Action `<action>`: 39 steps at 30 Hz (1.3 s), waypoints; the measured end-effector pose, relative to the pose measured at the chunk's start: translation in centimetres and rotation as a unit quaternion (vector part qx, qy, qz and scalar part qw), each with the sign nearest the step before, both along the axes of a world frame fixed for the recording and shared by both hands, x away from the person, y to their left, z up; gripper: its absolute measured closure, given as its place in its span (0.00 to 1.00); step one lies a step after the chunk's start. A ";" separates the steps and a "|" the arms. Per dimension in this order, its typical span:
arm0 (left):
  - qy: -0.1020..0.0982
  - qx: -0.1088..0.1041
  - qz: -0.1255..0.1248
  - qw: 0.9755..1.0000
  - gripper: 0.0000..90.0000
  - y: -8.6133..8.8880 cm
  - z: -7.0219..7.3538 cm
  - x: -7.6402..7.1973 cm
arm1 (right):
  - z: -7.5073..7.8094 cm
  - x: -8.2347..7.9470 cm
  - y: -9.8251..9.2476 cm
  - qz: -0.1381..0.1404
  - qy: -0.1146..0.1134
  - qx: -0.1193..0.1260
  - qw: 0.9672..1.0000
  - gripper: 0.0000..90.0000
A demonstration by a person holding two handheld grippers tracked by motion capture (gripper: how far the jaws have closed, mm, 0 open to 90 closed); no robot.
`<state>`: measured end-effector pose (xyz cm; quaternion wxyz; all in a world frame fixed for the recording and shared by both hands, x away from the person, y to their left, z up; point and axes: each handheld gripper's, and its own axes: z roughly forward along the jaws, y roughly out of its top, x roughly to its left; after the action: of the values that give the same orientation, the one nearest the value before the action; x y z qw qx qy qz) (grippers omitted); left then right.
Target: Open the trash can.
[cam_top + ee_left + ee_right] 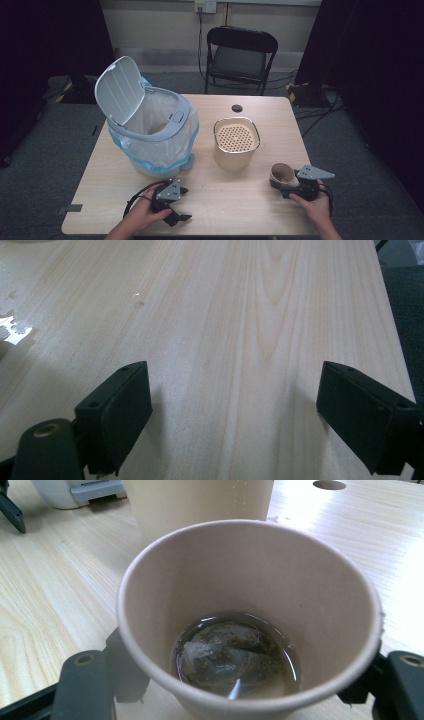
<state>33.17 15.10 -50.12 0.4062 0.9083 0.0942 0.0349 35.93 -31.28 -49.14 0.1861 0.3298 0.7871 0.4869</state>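
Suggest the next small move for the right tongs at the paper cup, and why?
Probably finish closing on the paper cup. The right tongs straddle its lower wall, but whether the pads press it isn't clear. It holds liquid and a tea bag, so a firm grip should come before any lift toward the strainer container.

No text, label, brand, number or sign can be read on anything in these views.
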 end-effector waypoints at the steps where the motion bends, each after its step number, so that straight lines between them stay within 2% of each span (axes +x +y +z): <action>1: 0.001 -0.001 0.000 1.000 0.15 0.0 0.0 0.0 | 0.1 0.0 0.1 0.000 -0.001 -0.002 1.000 0.30; 5: 0.001 0.001 -0.001 1.000 0.15 0.0 0.0 0.0 | 0.7 0.3 0.1 -0.001 -0.008 -0.001 1.000 0.30; 12: 0.001 0.001 -0.001 1.000 0.15 0.0 0.0 0.0 | 1.6 1.3 0.3 -0.018 -0.011 -0.011 1.000 0.31; 21: 0.001 0.000 -0.001 1.000 0.15 0.0 0.0 0.0 | 2.7 3.0 0.9 -0.019 -0.015 -0.016 1.000 0.31; 26: 0.001 0.001 -0.001 1.000 0.15 0.0 0.0 0.0 | 3.3 4.1 1.1 -0.030 -0.021 -0.014 0.999 0.32; 30: 0.001 0.001 -0.001 1.000 0.15 0.0 0.0 0.0 | 3.9 4.9 1.2 -0.039 -0.026 -0.025 0.999 0.32; 39: 0.001 0.001 -0.001 1.000 0.15 0.0 0.0 0.0 | 5.1 6.8 1.7 -0.044 -0.033 -0.030 0.998 0.32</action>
<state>33.17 15.10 -50.12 0.4056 0.9086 0.0938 0.0337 42.70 -29.57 -44.08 0.2433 0.3420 0.7796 0.4648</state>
